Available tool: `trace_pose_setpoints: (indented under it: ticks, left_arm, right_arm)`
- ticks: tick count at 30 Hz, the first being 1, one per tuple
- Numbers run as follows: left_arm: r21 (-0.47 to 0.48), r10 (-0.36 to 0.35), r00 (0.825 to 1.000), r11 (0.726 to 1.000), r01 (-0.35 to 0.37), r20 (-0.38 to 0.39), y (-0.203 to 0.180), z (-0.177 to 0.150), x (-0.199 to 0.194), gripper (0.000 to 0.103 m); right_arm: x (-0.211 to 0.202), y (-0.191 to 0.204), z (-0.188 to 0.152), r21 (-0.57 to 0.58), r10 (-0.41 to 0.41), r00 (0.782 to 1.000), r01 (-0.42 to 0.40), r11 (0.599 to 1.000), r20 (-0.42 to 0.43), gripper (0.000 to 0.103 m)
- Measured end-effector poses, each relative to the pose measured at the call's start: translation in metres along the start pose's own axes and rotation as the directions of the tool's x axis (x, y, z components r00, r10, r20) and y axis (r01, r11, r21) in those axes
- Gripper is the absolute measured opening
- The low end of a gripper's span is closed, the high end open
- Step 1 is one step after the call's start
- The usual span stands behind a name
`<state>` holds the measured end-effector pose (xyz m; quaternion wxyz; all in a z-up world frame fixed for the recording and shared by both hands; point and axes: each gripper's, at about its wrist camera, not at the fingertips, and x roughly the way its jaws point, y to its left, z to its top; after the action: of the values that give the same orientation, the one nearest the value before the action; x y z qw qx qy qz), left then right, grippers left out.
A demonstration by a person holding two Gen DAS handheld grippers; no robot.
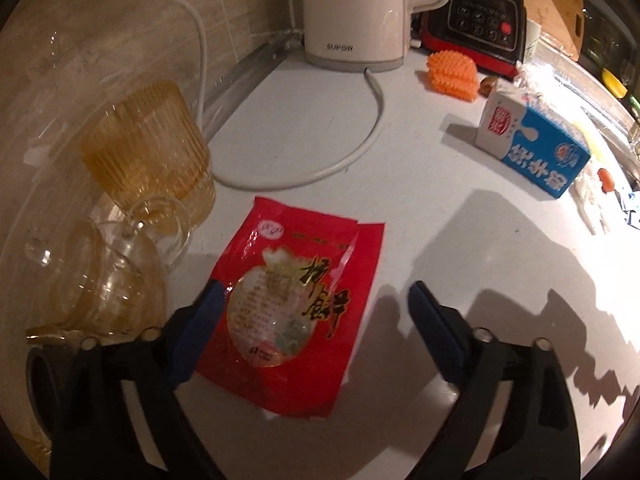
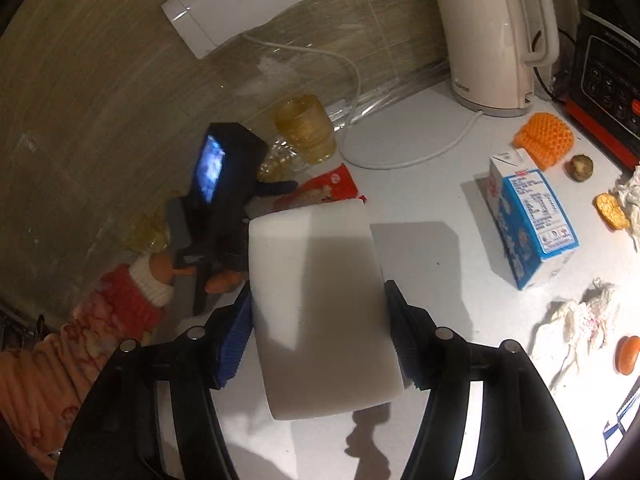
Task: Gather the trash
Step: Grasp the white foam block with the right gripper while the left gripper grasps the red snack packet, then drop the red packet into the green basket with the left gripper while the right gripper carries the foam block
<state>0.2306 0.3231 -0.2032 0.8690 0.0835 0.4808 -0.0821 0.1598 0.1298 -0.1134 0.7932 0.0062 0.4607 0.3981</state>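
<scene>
Nearest, left gripper [image 1: 314,294] jaws spread wide, straddling a flat red plastic snack wrapper [image 1: 296,304] on the white countertop [image 1: 440,208], pads not pressing it. Right gripper [image 2: 318,296] clamped on a white rectangular foam block [image 2: 320,312]. Beyond: blue-and-white milk carton [image 1: 532,144], amber ribbed glass [image 1: 148,144], cream electric kettle [image 1: 356,12].

"SUPOR" on white kettle [image 1: 352,12] base

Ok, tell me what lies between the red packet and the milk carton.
Bare white counter between red packet and milk carton, shown in the left wrist view.
</scene>
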Motion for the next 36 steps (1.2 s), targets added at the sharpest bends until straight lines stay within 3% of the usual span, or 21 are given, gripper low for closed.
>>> trace_pose_setpoints:
  ticks: [3, 8, 11, 13, 15, 21, 29, 36]
  left_arm:
    - [-0.036, -0.02, 1.0, 0.999, 0.02, -0.008, 0.005, 0.0, 0.005, 0.08]
    - [-0.081, -0.035, 0.999, 0.996, 0.035, -0.002, 0.015, 0.003, 0.008, 0.062]
    - [-0.097, -0.028, 1.0, 0.995, 0.027, -0.008, 0.021, 0.005, 0.006, 0.044]
    - [-0.109, -0.029, 0.999, 0.994, 0.027, -0.014, 0.023, 0.005, 0.005, 0.025]
    - [-0.124, -0.022, 1.0, 0.992, 0.02, -0.02, 0.022, 0.005, 0.004, 0.016]
    - [-0.108, 0.08, 0.997, 0.991, -0.081, -0.013, 0.002, 0.004, -0.005, 0.006]
    - [-0.137, 0.08, 0.996, 0.988, -0.072, 0.048, -0.042, 0.008, -0.051, 0.006]
    - [-0.132, 0.095, 0.993, 0.988, -0.085, 0.076, -0.111, 0.009, -0.099, 0.006]
  right_arm:
    - [0.0, 0.003, 0.0, 0.003, 0.001, 1.0, -0.001, 1.0, -0.001, 0.064]
    - [0.001, 0.001, -0.003, 0.002, 0.002, 1.0, -0.002, 1.0, -0.007, 0.064]
    - [0.001, -0.002, -0.007, -0.001, 0.008, 1.0, -0.008, 1.0, -0.007, 0.064]
    - [0.001, -0.003, -0.009, -0.001, 0.01, 1.0, -0.01, 1.0, -0.008, 0.064]
    - [0.0, -0.004, -0.011, -0.004, 0.012, 1.0, -0.012, 1.0, -0.007, 0.064]
    - [-0.004, -0.005, -0.016, -0.001, -0.007, 1.0, 0.007, 1.0, -0.002, 0.064]
    - [-0.032, -0.017, -0.03, 0.021, -0.048, 0.998, 0.047, 0.999, 0.037, 0.064]
    - [-0.087, -0.034, -0.068, 0.042, -0.104, 0.991, 0.101, 0.994, 0.081, 0.064]
